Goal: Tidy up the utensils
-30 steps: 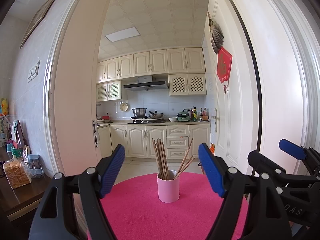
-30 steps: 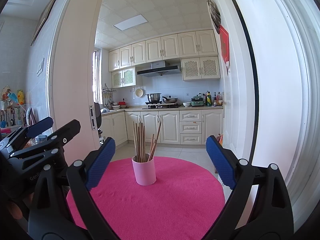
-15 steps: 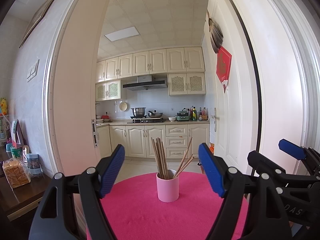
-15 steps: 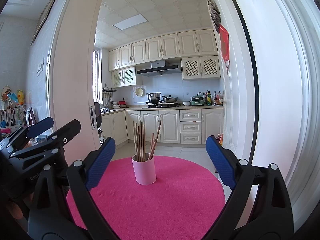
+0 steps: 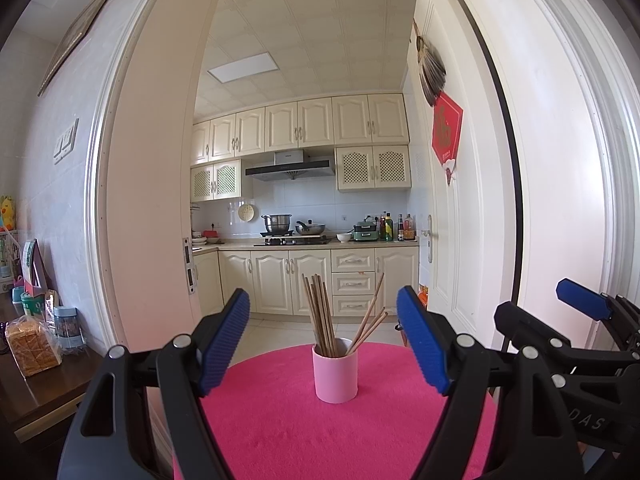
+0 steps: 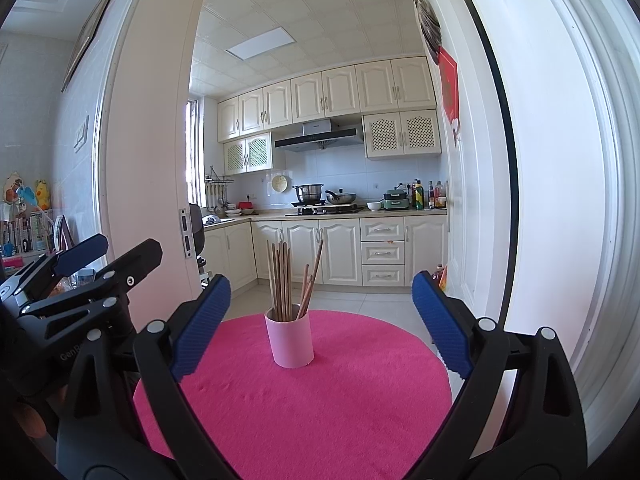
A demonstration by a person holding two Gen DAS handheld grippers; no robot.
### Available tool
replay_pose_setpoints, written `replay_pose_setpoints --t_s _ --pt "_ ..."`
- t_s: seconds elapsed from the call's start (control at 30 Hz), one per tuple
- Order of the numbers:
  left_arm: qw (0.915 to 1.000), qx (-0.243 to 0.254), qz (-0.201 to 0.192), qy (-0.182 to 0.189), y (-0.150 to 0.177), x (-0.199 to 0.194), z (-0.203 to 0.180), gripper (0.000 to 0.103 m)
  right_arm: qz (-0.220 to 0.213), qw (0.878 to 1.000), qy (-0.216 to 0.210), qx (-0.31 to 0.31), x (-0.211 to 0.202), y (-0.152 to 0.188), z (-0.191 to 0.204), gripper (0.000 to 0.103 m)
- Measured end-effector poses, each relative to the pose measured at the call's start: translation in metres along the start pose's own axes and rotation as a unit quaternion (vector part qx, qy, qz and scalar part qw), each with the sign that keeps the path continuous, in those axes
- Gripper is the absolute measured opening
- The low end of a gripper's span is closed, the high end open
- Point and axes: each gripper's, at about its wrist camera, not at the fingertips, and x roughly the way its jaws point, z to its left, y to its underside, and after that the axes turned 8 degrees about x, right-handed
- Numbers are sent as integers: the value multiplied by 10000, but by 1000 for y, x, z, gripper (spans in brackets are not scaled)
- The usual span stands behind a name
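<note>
Little has changed since a second ago: your left gripper (image 5: 323,340) and right gripper (image 6: 320,322) still hover level, fingers spread and empty. The pink cup (image 5: 335,368) of chopsticks (image 5: 320,312) stands between them on the pink table (image 6: 320,408).

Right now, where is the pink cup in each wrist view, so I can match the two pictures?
Left wrist: the pink cup stands at centre, between the open fingers, on the pink mat, chopsticks in it.
Right wrist: the cup sits left of centre, nearer the left finger, on the same mat.
Shared landmark: the range hood above the stove, behind the cup.
</note>
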Motion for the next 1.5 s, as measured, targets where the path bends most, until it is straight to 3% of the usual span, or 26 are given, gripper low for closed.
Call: replay_pose_setpoints --t_s 1.03,1.5 --pt "10000 -27 66 -20 14 6 5 75 125 9999 -64 23 10 6 2 91" --pt "9997 -87 241 -6 24 28 14 75 310 9995 -84 16 31 12 3 91"
